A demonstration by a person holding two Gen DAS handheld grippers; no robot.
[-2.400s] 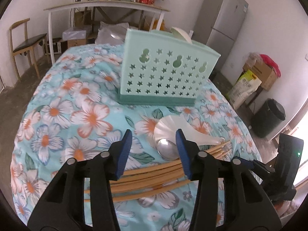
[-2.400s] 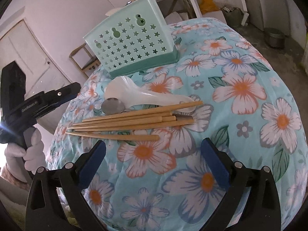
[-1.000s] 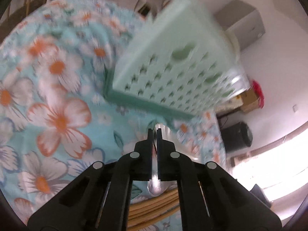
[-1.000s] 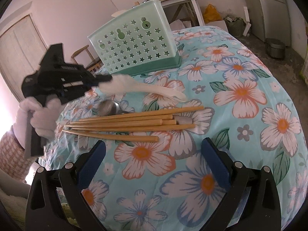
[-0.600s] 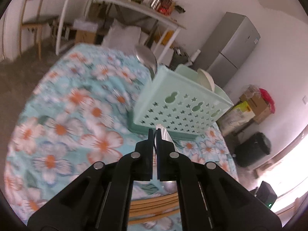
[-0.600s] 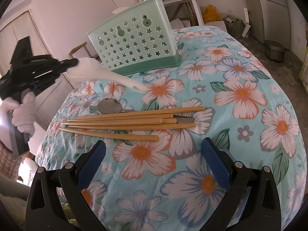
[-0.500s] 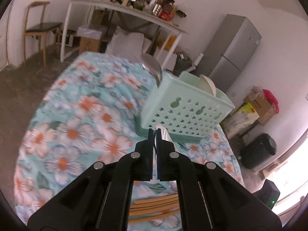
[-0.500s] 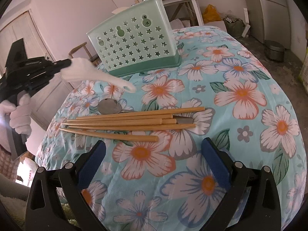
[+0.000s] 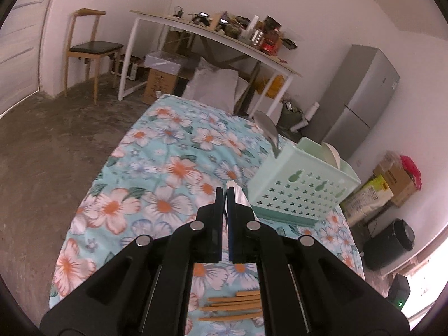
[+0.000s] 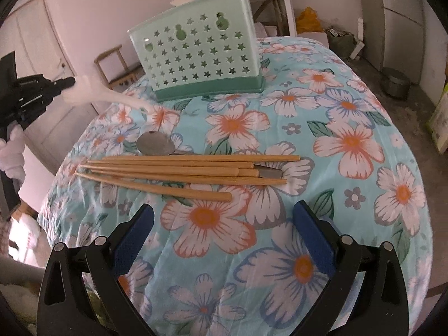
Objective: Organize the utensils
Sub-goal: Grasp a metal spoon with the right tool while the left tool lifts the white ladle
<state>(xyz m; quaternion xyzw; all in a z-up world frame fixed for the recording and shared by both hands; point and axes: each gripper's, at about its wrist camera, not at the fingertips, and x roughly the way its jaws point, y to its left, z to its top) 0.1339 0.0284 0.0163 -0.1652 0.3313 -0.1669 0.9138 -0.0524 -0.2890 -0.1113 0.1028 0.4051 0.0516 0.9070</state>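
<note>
Mint-green basket [image 9: 301,193] holds a metal spoon [image 9: 267,128] and white spoon [image 9: 333,155].

Wooden chopsticks [image 10: 179,170] and a matt metal spoon [image 10: 155,143] on floral cloth [image 10: 350,140].

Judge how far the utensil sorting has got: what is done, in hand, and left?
Done: a metal spoon and a white spoon already stand in the pale green perforated plastic basket. In hand: the left tongs grip a white ceramic soup spoon. Left: wooden chopsticks and a metal spoon on the floral cloth.
</note>
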